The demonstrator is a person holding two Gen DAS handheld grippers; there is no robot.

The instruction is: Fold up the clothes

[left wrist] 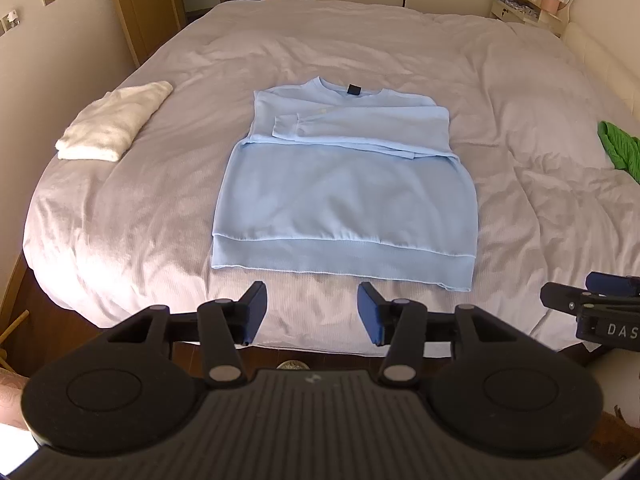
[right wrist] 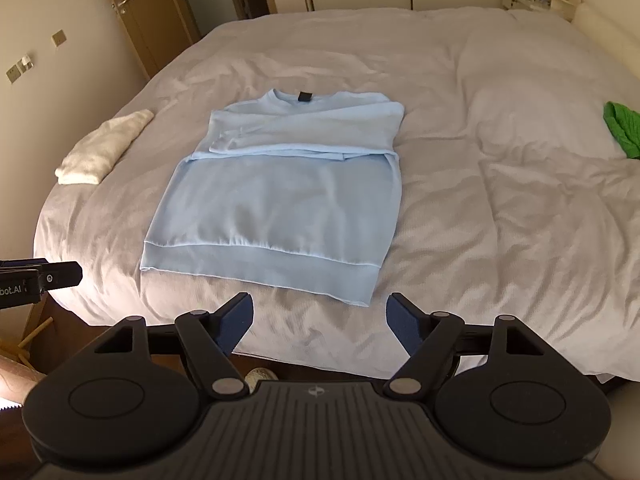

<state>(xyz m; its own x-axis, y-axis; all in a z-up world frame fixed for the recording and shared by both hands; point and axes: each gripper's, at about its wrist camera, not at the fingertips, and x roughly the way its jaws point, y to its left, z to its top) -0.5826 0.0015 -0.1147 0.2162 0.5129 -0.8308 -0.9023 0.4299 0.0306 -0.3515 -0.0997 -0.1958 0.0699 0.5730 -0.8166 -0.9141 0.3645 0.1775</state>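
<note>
both grippers are hanging over the near edge of the bed, each with nothing between its blue pads: the left gripper (left wrist: 312,312) is standing partly spread and empty, the right gripper (right wrist: 320,322) is gaping wider and empty too. just beyond them a pale grey duvet (left wrist: 360,52) is covering the whole bed, rumpled and creased, with sunlight falling across its near left corner. the light blue sweatshirt (left wrist: 340,184) is lying flat at the centre of the duvet, hem toward the grippers at six o'clock, collar and dark neck label at twelve, both sleeves lying folded across the chest. a folded white towel (left wrist: 114,124) is resting at about ten o'clock from the sweatshirt, well apart from it, near the left edge of the bed. a green garment (right wrist: 622,134) is lying bunched at about three o'clock, near the right edge. a wooden door (right wrist: 140,8) with a metal handle is standing at eleven o'clock, wall switches (right wrist: 18,68) are sitting on the cream wall at nine, and a shelf unit (left wrist: 536,0) is standing at one o'clock beyond the far corner.
</note>
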